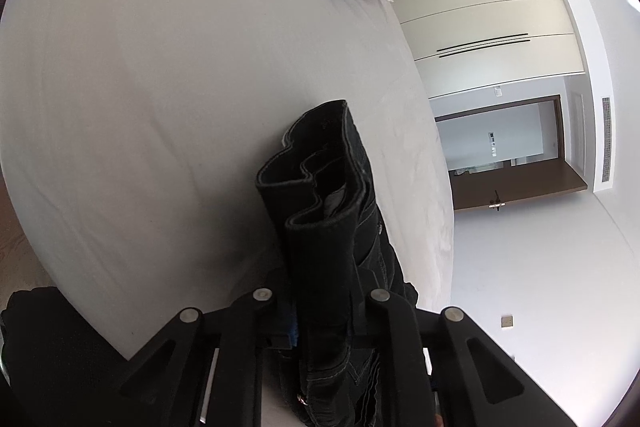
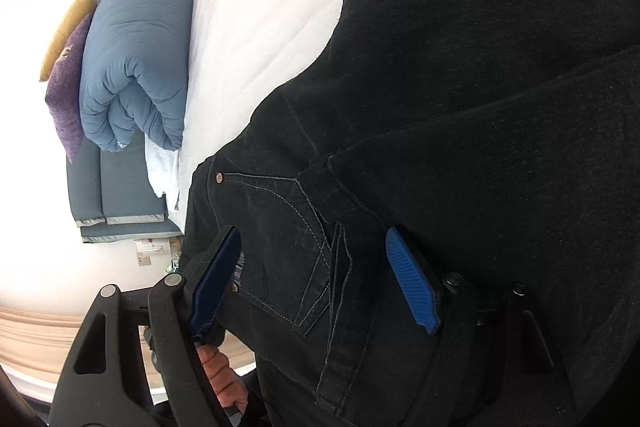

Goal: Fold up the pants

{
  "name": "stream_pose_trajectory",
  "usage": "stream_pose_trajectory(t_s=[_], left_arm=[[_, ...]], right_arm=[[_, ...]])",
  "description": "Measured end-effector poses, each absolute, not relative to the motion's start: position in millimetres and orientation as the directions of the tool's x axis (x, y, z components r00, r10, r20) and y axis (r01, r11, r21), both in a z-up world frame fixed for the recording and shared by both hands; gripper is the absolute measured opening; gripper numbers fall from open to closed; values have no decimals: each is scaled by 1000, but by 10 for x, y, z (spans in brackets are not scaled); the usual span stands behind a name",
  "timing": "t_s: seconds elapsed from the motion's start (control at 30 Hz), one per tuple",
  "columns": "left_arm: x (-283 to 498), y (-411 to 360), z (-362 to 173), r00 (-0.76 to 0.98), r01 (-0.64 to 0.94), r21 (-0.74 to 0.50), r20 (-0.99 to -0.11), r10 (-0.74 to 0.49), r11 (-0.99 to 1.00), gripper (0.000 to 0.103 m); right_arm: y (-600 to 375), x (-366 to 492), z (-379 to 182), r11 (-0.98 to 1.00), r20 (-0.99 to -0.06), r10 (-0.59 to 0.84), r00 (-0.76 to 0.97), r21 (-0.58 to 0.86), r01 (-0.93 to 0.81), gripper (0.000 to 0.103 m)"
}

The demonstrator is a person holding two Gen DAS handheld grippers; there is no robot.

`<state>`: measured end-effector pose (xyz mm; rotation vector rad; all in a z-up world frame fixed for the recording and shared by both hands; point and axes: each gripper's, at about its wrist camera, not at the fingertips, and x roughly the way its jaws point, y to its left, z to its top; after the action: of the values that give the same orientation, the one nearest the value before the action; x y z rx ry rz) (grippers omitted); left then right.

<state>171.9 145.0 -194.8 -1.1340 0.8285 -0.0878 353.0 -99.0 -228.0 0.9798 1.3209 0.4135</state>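
Note:
Black denim pants lie on a white bed. In the left wrist view my left gripper point(image 1: 320, 311) is shut on a bunched stack of the pants' hem ends point(image 1: 324, 195), which stick up out of the jaws above the bed point(image 1: 140, 87). In the right wrist view the pants point(image 2: 460, 107) spread across the bed, with the back pocket and waistband point(image 2: 280, 227) close to me. My right gripper point(image 2: 312, 279) is open, its blue pads point(image 2: 410, 283) wide apart on either side of the pocket area, holding nothing.
A rolled blue duvet point(image 2: 136, 55) lies at the head of the bed with a purple cushion point(image 2: 66, 87) and a yellow one point(image 2: 68, 27). White wardrobes point(image 1: 488, 23) and an open doorway point(image 1: 500, 151) stand beyond the bed. A person's hand point(image 2: 220, 379) holds the left gripper's handle.

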Motion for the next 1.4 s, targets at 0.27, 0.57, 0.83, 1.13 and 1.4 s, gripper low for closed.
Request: stream_pose_trajectory(t_s=[0.27, 0.57, 0.83, 1.13, 1.4], left_arm=[[1767, 1301, -1704, 713, -271, -795, -544, -442, 542, 16], [1831, 876, -1229, 727, -118, -728, -527, -440, 676, 16], [1849, 190, -873, 702, 54, -610, -540, -465, 790, 15], [1794, -632, -845, 639, 202, -466, -604, -477, 861, 15], [1740, -1235, -982, 607, 306, -276, -681, -410, 911, 15]], right_arm=[[-971, 3532, -2269, 594, -641, 730, 235, 766, 245, 74], [-895, 3517, -2240, 627, -668, 702, 248, 744, 231, 80], [-809, 3539, -2223, 627, -658, 710, 251, 753, 201, 97], [-1405, 3433, -1930, 434, -473, 814, 336, 881, 187, 97], [-1680, 3291, -1497, 371, -364, 869, 336, 927, 43, 97]])
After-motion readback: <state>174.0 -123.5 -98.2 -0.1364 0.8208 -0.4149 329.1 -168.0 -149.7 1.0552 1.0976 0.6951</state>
